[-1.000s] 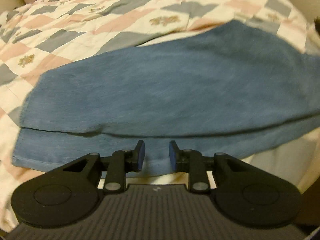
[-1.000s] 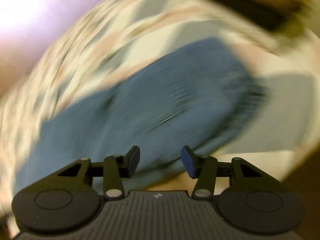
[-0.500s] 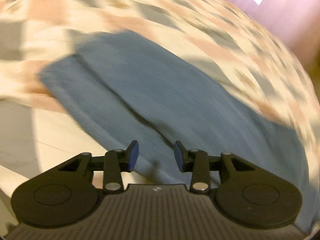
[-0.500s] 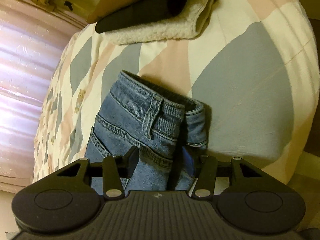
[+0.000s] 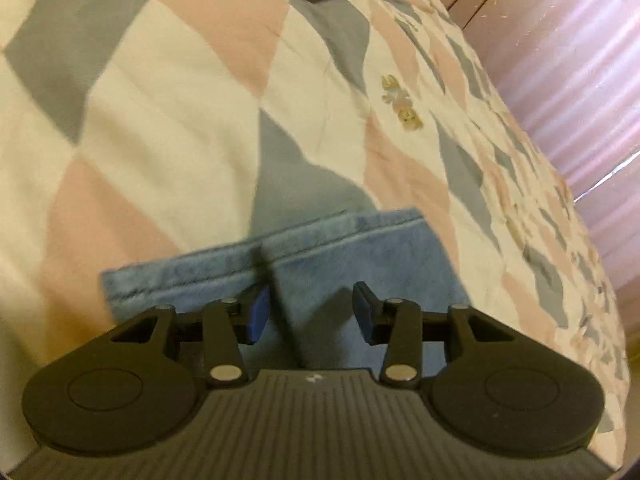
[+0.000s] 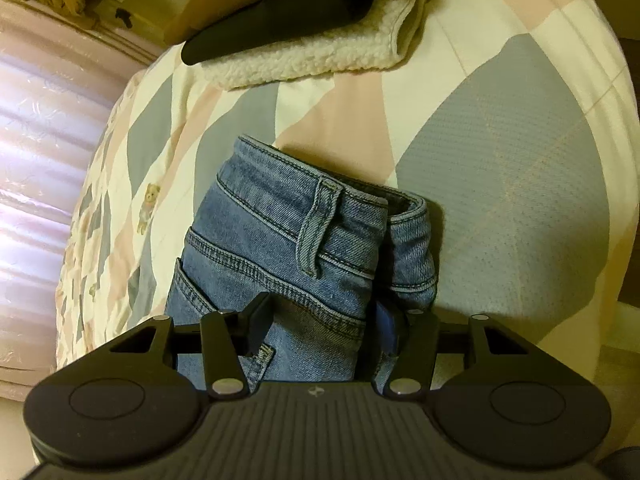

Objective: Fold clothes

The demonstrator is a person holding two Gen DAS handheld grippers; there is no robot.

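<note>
The left gripper has its jaws closing, a modest gap between the blue pads, and they hang just over the hem end of the jeans with nothing pinched that I can see, only a dark shadow line running down the denim between them. Over on the other side, the right gripper has its jaws opening, and the waist end of the jeans sits right between them, the folded edge bunched up and standing a little proud of the bed; the right pad is tucked against that fold, the left finger lies over the seam by the back pocket, and whether they press on the cloth I cannot tell. Just past the left gripper, the stitched hem runs across the view, two leg ends lying flat side by side on the quilt, a patchwork of cream, pink and grey diamonds with a small teddy bear print. Past the right gripper, the belt loop stands up on the waistband, then bare quilt, then a cream fleecy blanket with a dark garment on top. Far off, a pink curtain hangs beside the bed.
</note>
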